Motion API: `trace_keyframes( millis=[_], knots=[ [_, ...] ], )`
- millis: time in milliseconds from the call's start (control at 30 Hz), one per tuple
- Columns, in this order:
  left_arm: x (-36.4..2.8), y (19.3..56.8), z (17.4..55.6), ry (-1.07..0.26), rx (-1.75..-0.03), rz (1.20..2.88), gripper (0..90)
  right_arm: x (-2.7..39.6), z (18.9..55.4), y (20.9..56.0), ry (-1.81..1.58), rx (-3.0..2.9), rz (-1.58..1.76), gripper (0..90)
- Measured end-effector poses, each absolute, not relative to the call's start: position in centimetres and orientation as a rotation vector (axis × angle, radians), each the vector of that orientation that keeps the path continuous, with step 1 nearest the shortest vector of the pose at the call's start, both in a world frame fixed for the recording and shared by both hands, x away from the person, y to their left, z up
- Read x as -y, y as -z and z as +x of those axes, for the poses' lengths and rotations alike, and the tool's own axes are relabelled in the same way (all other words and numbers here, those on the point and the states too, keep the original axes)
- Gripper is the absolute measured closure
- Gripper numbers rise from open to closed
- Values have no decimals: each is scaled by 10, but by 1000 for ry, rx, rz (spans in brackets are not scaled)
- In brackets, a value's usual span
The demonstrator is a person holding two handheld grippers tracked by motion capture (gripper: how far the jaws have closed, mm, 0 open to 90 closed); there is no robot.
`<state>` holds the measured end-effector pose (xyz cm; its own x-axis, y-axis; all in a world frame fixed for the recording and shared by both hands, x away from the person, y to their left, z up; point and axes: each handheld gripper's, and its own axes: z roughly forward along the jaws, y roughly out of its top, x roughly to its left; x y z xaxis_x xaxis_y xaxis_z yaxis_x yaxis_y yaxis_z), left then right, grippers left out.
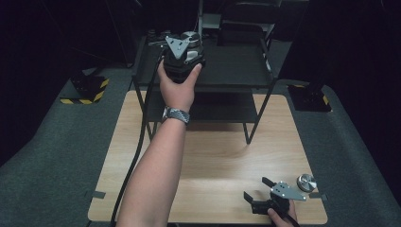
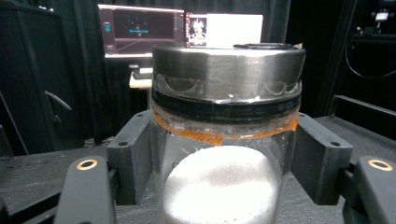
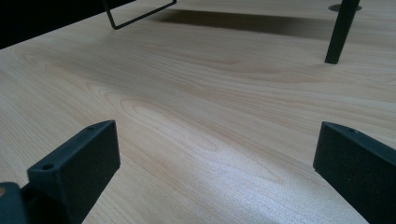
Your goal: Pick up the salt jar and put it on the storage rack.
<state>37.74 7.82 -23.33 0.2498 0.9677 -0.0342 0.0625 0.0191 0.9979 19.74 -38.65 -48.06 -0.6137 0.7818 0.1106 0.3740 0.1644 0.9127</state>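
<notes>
A glass jar [image 2: 224,186] with a brushed metal lid [image 2: 229,70], an orange seal ring and white powder inside stands upright between my left gripper's pads [image 2: 133,156]. Both pads press against its sides, so my left gripper [image 2: 226,158] is shut on it. From above, that left gripper [image 1: 184,49] is held out over the top shelf of a black rack [image 1: 236,66], with the jar's lid [image 1: 191,38] just past it. Low over the table's near right corner, my right gripper [image 1: 255,188] is open. Its jaws [image 3: 215,163] hold nothing, with bare wood between them.
A small round metal-topped object [image 1: 306,182] sits on the wooden table [image 1: 213,161] just right of the right gripper. The rack has a lower shelf [image 1: 213,106] and thin legs [image 3: 341,32]. Grey carpet surrounds the table; monitors [image 2: 140,30] glow behind the rack.
</notes>
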Motion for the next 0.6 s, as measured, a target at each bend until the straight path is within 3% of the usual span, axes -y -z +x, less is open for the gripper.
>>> trace_keyframes(
  millis=[600],
  knots=[
    [-79,230,377,-961,-1086,1347,307,386,196,481,-1434,-2061,1086,3]
  ],
)
